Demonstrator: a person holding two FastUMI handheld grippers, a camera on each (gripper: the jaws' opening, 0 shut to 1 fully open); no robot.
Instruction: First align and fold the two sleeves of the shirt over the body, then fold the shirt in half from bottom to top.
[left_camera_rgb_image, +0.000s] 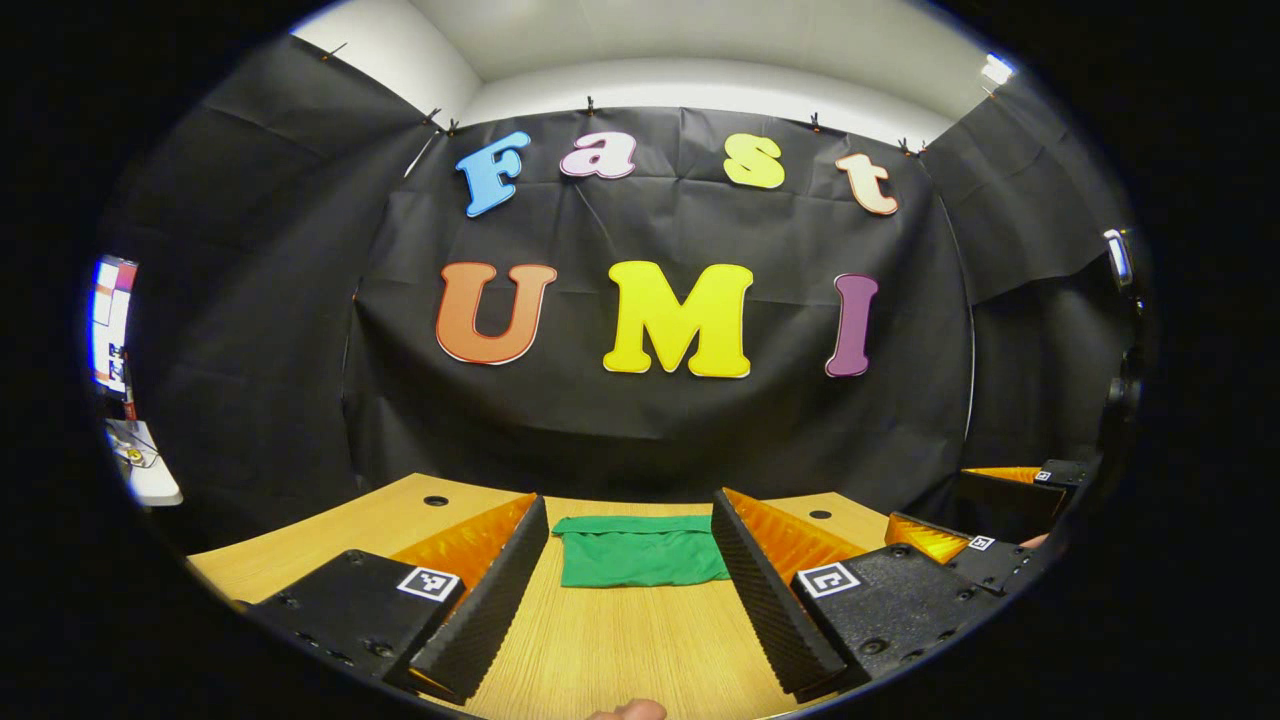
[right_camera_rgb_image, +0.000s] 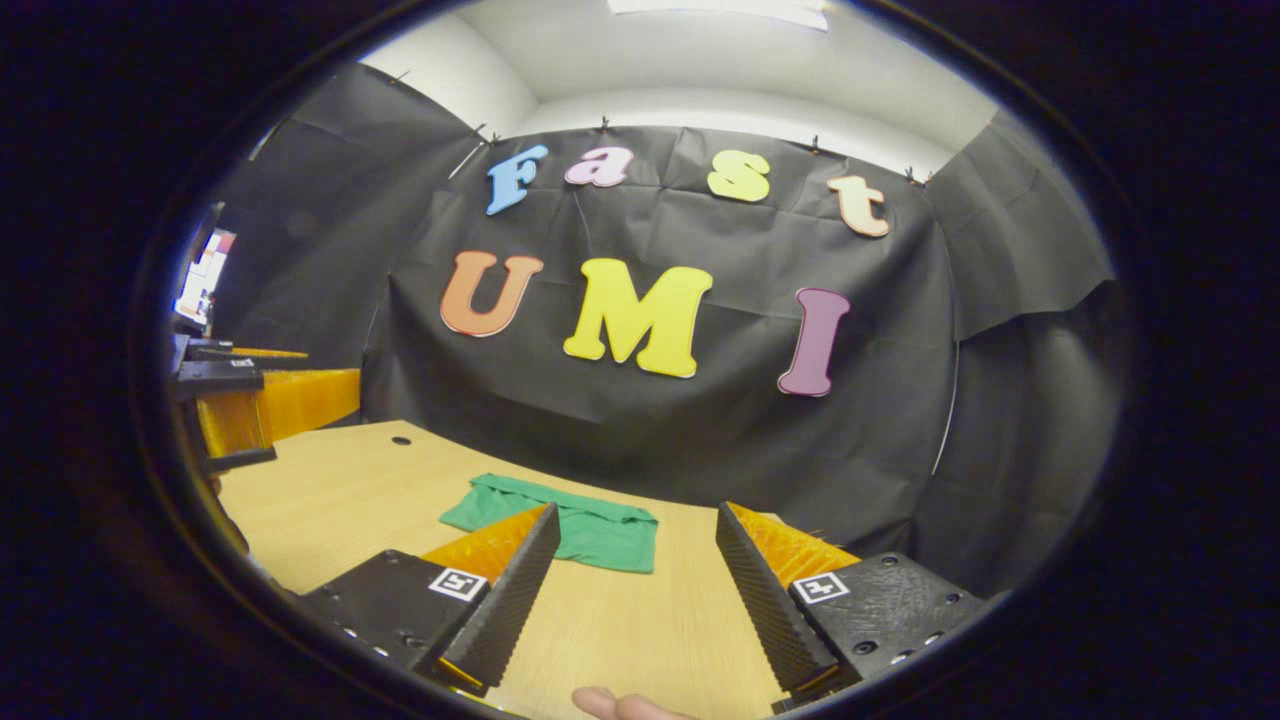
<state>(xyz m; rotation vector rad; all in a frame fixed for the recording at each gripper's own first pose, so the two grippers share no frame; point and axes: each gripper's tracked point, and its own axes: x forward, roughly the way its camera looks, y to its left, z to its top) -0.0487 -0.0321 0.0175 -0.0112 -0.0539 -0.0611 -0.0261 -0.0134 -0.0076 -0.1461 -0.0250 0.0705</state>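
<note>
The green shirt (left_camera_rgb_image: 640, 552) lies folded into a small flat rectangle on the wooden table (left_camera_rgb_image: 620, 650), near its far edge. My left gripper (left_camera_rgb_image: 630, 610) hovers open above the table, short of the shirt, with nothing between its fingers. My right gripper (right_camera_rgb_image: 635, 600) is also open and holds nothing; in the right gripper view the shirt (right_camera_rgb_image: 580, 528) lies ahead, slightly to the left. In the left gripper view the right gripper (left_camera_rgb_image: 960, 548) shows at the right edge. In the right gripper view the left gripper (right_camera_rgb_image: 250, 400) is raised at the far left.
The table (right_camera_rgb_image: 330, 500) ends at the black cloth wall just behind the shirt. Small round holes (left_camera_rgb_image: 436, 500) sit in the tabletop near the back edge. A fingertip (right_camera_rgb_image: 610, 705) of the holding hand shows at the bottom.
</note>
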